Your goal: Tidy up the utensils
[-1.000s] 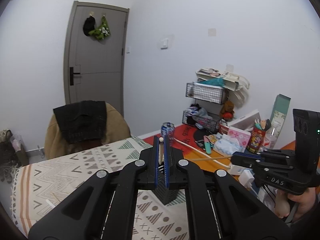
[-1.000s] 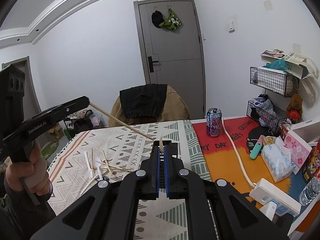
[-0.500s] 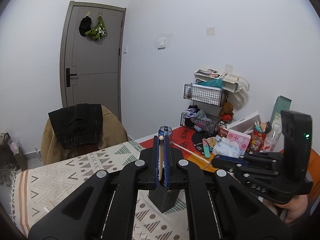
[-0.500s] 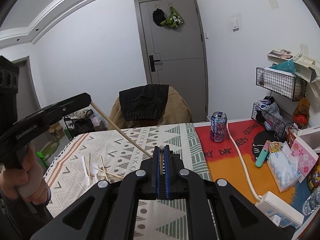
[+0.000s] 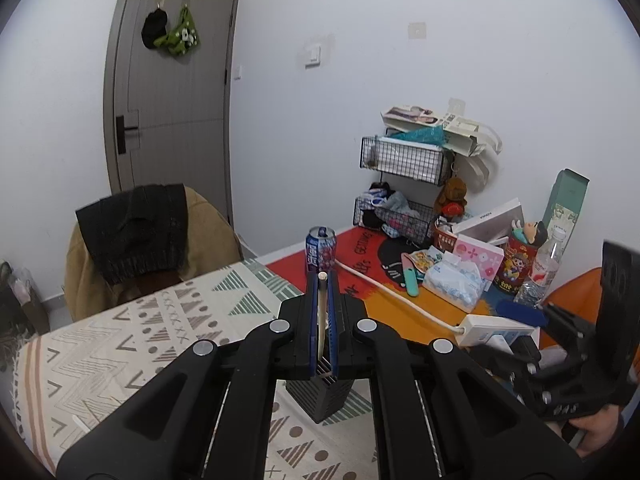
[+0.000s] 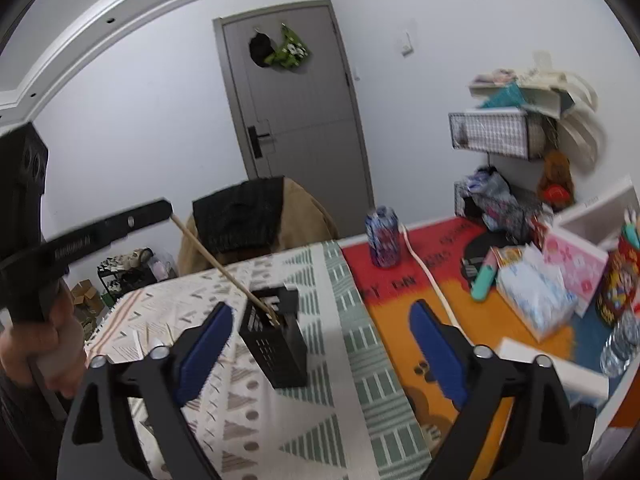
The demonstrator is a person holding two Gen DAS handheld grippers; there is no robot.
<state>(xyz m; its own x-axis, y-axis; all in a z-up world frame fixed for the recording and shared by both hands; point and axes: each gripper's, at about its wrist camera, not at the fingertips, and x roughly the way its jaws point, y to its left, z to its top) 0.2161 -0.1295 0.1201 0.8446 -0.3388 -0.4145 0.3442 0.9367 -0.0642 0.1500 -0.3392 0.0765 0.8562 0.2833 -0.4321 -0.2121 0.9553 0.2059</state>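
Left claw [image 5: 323,316] clamped on a chopstick [image 6: 224,270], its tip inside the black holder [image 6: 276,344] on the bench [image 6: 360,400]. Right claw [image 6: 320,350] opening, nothing between. Step: loading holder. Next: release; fetch loose utensils [image 6: 156,336], far left.

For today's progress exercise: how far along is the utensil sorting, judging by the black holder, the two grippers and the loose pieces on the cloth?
Done: the right gripper is opening with nothing between its fingers, just in front of the holder.
In hand: the left gripper is shut on a chopstick whose tip is in the holder.
Left: letting that chopstick go, then collecting the loose pieces on the cloth.
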